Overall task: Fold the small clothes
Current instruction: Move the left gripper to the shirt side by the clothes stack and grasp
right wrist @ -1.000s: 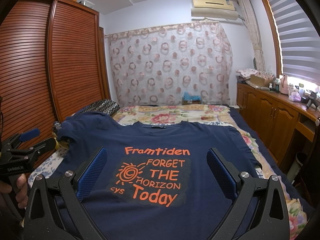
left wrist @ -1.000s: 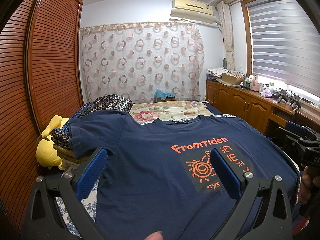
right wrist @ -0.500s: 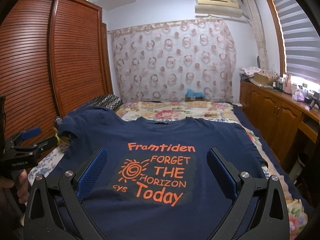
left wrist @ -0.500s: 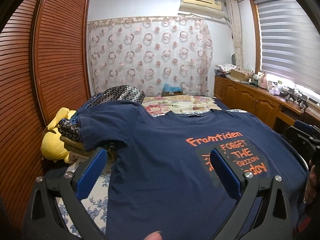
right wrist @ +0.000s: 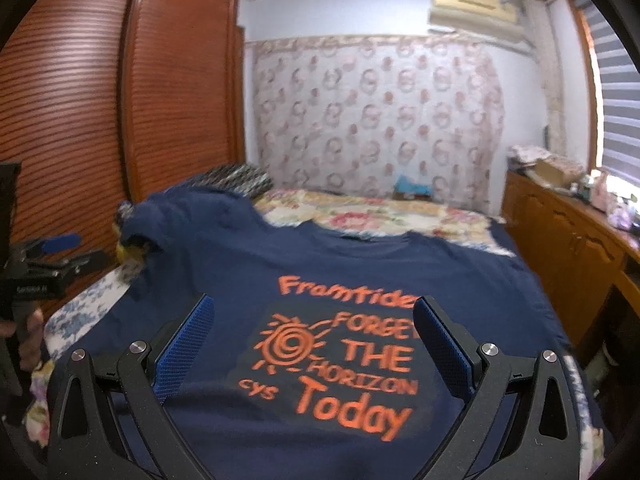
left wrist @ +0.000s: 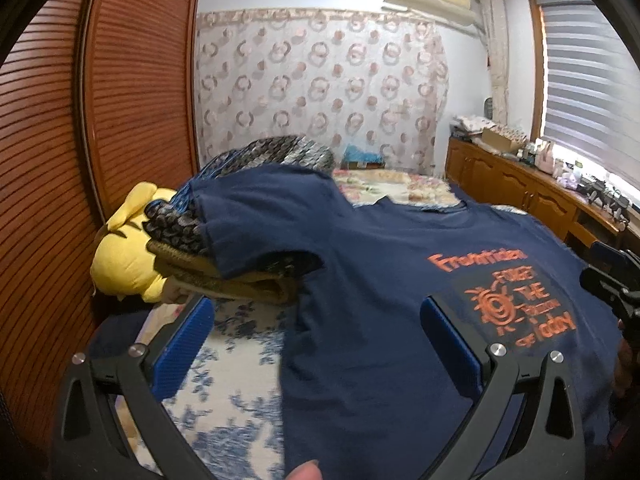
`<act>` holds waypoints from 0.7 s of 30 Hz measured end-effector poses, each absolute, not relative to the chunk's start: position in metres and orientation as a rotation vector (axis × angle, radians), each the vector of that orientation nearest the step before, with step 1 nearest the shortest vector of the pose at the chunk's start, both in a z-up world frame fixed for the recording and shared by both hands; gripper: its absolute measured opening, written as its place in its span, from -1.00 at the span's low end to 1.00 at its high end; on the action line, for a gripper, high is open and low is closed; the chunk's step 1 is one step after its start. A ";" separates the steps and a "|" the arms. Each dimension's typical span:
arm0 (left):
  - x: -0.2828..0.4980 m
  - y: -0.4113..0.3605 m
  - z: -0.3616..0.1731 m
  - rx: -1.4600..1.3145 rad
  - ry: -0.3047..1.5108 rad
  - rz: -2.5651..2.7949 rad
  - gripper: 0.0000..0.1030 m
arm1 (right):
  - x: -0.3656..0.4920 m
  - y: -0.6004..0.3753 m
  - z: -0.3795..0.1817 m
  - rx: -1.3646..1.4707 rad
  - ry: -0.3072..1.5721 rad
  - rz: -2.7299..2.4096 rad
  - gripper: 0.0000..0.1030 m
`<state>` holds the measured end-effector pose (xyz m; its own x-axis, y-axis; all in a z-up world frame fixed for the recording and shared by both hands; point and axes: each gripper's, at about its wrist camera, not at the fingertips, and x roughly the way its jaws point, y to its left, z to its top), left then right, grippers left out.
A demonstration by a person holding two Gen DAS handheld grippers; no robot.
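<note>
A navy T-shirt (left wrist: 380,264) with orange print lies spread flat, front up, on the bed; it also shows in the right wrist view (right wrist: 320,280). Its left sleeve (left wrist: 256,216) drapes over a pile of folded clothes. My left gripper (left wrist: 316,320) is open and empty, above the shirt's left side edge near the hem. My right gripper (right wrist: 312,332) is open and empty, above the printed chest area. Each gripper shows at the edge of the other's view: the right one (left wrist: 612,276) and the left one (right wrist: 44,264).
A pile of patterned and yellow fabrics (left wrist: 168,248) sits at the bed's left. A blue-flowered sheet (left wrist: 224,380) lies under the shirt. A wooden slatted wardrobe (left wrist: 80,140) stands at the left, low wooden cabinets (right wrist: 568,248) at the right, a floral quilt (right wrist: 360,208) beyond.
My left gripper has swung left, so the shirt's left edge and the flowered sheet now lie between its fingers. My right gripper has moved a little lower and closer to the print.
</note>
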<state>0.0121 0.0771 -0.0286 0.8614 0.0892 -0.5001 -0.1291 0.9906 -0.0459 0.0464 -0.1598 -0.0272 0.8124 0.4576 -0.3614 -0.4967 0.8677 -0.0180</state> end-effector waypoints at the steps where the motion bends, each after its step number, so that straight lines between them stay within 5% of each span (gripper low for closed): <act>1: 0.014 0.082 -0.031 -0.076 0.531 0.123 1.00 | 0.049 -0.155 -0.029 -0.120 0.374 0.525 0.97; 13: 0.045 0.141 -0.039 -0.124 0.608 0.082 0.95 | 0.067 -0.116 -0.052 -0.151 0.512 0.650 0.97; 17: 0.054 0.153 -0.037 -0.177 0.610 0.042 0.65 | 0.069 -0.110 -0.060 -0.176 0.549 0.663 0.91; 19: 0.062 0.157 -0.037 -0.192 0.619 0.023 0.24 | 0.071 -0.108 -0.066 -0.182 0.570 0.672 0.91; 21: 0.073 0.162 -0.041 -0.209 0.657 -0.009 0.08 | 0.073 -0.107 -0.071 -0.185 0.588 0.673 0.90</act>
